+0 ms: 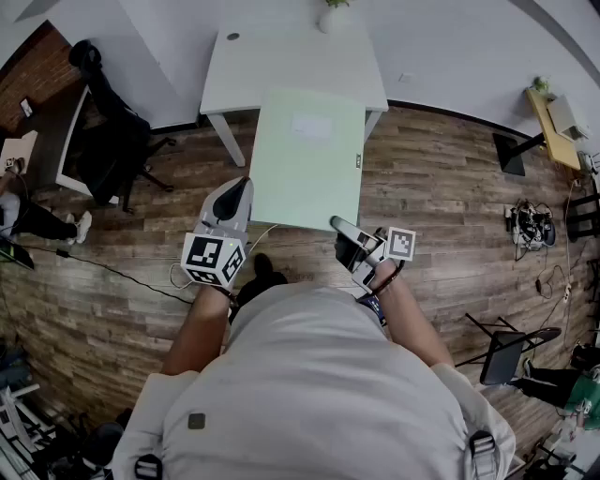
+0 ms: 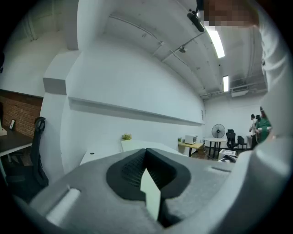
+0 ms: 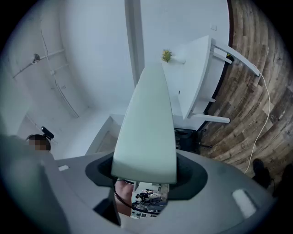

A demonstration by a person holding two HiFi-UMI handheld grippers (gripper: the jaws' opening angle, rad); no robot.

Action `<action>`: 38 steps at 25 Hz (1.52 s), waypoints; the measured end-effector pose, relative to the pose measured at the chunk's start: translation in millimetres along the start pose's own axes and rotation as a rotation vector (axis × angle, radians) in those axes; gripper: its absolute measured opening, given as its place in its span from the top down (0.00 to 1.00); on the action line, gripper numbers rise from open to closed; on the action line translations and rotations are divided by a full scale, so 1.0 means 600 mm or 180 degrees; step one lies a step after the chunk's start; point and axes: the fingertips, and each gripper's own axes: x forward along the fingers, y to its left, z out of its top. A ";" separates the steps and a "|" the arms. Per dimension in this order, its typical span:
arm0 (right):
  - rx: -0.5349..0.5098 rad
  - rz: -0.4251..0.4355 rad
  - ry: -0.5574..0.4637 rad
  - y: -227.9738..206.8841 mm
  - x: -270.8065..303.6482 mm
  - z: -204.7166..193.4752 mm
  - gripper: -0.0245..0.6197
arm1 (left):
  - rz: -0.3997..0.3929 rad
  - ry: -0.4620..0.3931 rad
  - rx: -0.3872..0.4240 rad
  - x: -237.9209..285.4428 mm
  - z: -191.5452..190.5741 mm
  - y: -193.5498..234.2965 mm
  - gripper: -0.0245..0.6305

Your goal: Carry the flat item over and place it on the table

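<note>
A pale green flat board (image 1: 307, 159) hangs level in the air in front of me, above the wooden floor, its far end overlapping the near edge of the white table (image 1: 281, 56). My left gripper (image 1: 238, 195) is shut on the board's near left corner. In the left gripper view only the board's thin edge (image 2: 151, 194) shows between the dark pads. My right gripper (image 1: 340, 226) is shut on the near right corner. The board's broad face (image 3: 147, 128) runs out from between the right jaws towards the table (image 3: 197, 73).
A small potted plant (image 1: 330, 13) stands at the table's far edge. A black office chair (image 1: 111, 136) and a desk stand to the left. A cable (image 1: 122, 274) crosses the floor, and a tangle of cables (image 1: 531, 225) and a black stand (image 1: 511, 150) lie to the right.
</note>
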 end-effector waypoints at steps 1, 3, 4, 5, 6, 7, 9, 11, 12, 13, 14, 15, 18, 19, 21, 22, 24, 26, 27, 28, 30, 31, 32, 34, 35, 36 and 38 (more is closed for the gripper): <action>-0.0002 -0.0007 -0.0001 0.000 -0.002 0.000 0.50 | 0.0001 -0.0002 0.0001 -0.001 0.001 -0.002 0.96; 0.0006 -0.0019 -0.0006 0.001 -0.008 -0.001 0.50 | 0.0001 -0.0003 0.0003 -0.002 0.002 -0.008 0.96; 0.0017 -0.0023 -0.0009 0.002 -0.010 -0.002 0.50 | 0.0002 -0.0003 0.0002 -0.002 0.002 -0.010 0.96; 0.0028 -0.0026 -0.0012 0.003 -0.013 -0.003 0.50 | 0.0002 -0.0002 0.0000 -0.003 0.001 -0.013 0.96; 0.0034 -0.0025 -0.0012 0.004 -0.015 -0.004 0.50 | 0.0003 -0.0002 -0.0003 -0.004 0.001 -0.016 0.96; 0.0034 -0.0022 -0.0008 0.005 -0.017 -0.005 0.50 | 0.0004 -0.0002 -0.0005 -0.005 0.000 -0.018 0.96; 0.0023 -0.0018 0.0007 0.007 -0.019 -0.009 0.50 | 0.0008 -0.0001 -0.0005 -0.009 -0.001 -0.021 0.96; 0.0018 -0.0021 0.0020 0.005 -0.021 -0.011 0.50 | 0.0012 0.0000 -0.0007 -0.011 -0.004 -0.024 0.96; 0.0021 -0.0022 0.0024 0.005 -0.023 -0.012 0.50 | 0.0013 0.0001 -0.0009 -0.012 -0.005 -0.026 0.96; 0.0026 -0.0022 0.0027 0.004 -0.024 -0.013 0.50 | 0.0015 0.0002 -0.0011 -0.012 -0.007 -0.027 0.96; 0.0030 -0.0023 0.0030 0.003 -0.024 -0.013 0.50 | 0.0017 0.0004 -0.0014 -0.012 -0.008 -0.027 0.96; 0.0029 -0.0024 0.0033 0.003 -0.023 -0.013 0.50 | 0.0018 0.0006 -0.0018 -0.011 -0.008 -0.026 0.96; 0.0030 -0.0017 0.0034 0.001 -0.016 -0.007 0.50 | 0.0019 0.0013 -0.0035 -0.006 -0.011 -0.017 0.96; 0.0032 -0.0015 0.0034 0.000 -0.011 -0.005 0.50 | 0.0018 0.0015 -0.0039 -0.004 -0.011 -0.012 0.96; 0.0033 -0.0025 0.0031 -0.005 -0.001 0.000 0.50 | 0.0015 0.0014 -0.0048 -0.001 -0.013 0.000 0.96; 0.0032 -0.0032 0.0027 -0.007 0.005 0.001 0.50 | 0.0011 0.0011 -0.0050 0.000 -0.013 0.006 0.96; 0.0033 -0.0044 0.0018 -0.013 0.018 0.005 0.50 | 0.0005 0.0004 -0.0050 0.003 -0.014 0.021 0.96; 0.0027 -0.0051 0.0010 -0.018 0.039 0.011 0.50 | 0.0001 -0.0002 -0.0056 0.006 -0.013 0.044 0.96; 0.0015 -0.0051 0.0009 -0.020 0.053 0.015 0.50 | -0.0002 -0.0004 -0.0061 0.008 -0.013 0.057 0.96; 0.0003 -0.0052 0.0007 -0.020 0.068 0.019 0.50 | -0.0008 -0.0005 -0.0067 0.011 -0.011 0.072 0.96; -0.0019 -0.0055 0.0000 -0.022 0.099 0.025 0.50 | -0.0029 -0.0003 -0.0073 0.015 -0.006 0.102 0.96; -0.0023 -0.0059 -0.0008 -0.023 0.114 0.028 0.50 | -0.0043 -0.0003 -0.0073 0.017 -0.003 0.116 0.96; -0.0019 -0.0068 -0.0021 -0.024 0.129 0.030 0.50 | -0.0060 -0.0005 -0.0070 0.018 0.001 0.131 0.96; -0.0014 -0.0087 -0.0055 -0.027 0.161 0.034 0.50 | -0.0095 -0.0009 -0.0064 0.020 0.008 0.162 0.96; -0.0016 -0.0093 -0.0074 -0.030 0.180 0.037 0.50 | -0.0112 -0.0008 -0.0063 0.020 0.011 0.183 0.96; -0.0020 -0.0098 -0.0093 -0.034 0.202 0.039 0.50 | -0.0129 -0.0007 -0.0064 0.021 0.012 0.206 0.96; -0.0033 -0.0108 -0.0127 -0.043 0.243 0.042 0.50 | -0.0160 -0.0004 -0.0064 0.020 0.014 0.249 0.96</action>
